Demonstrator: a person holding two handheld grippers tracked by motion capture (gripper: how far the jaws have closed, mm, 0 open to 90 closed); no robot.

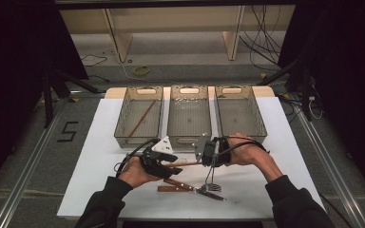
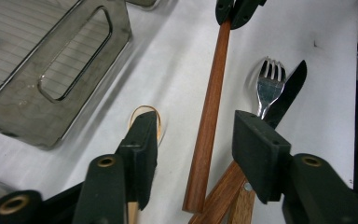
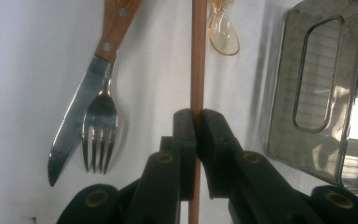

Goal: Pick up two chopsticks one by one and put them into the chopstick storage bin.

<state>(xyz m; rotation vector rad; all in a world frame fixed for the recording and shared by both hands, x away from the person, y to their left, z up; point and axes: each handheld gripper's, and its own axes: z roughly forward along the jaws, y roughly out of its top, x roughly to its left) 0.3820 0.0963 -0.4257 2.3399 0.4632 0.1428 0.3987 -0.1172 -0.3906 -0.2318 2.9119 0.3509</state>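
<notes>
Surroundings: dark room, grey floor around the white tabletop (image 1: 100,142), cables and a shelf frame beyond its far edge.
Trays: three clear trays in a row along the far edge; left tray (image 1: 139,115) holds one brown stick, middle tray (image 1: 189,114) and right tray (image 1: 240,111) look bare.
Stick: my brown stick (image 2: 209,116) hangs level above the tabletop, between my two hands, just in front of the middle tray's near wall.
Right tongs: my right tongs (image 3: 199,122) are clenched on the stick; pads press it from both sides, and it runs on past them in the right gripper view.
Left tongs: my left tongs (image 2: 196,140) are released around the stick's other end; the stick lies in the gap, nearer one pad, clear space on both sides, no pad on it.
Cutlery: knife (image 3: 81,105) and fork (image 3: 98,135) lie together on the tabletop under the stick, toward the near edge, handles overlapping.
Spoon: a small clear spoon (image 3: 223,35) lies on the tabletop just beside the stick's line, near the tray wall.
Open room: bare tabletop to the left and right of my hands; the near edge is close behind the cutlery.
</notes>
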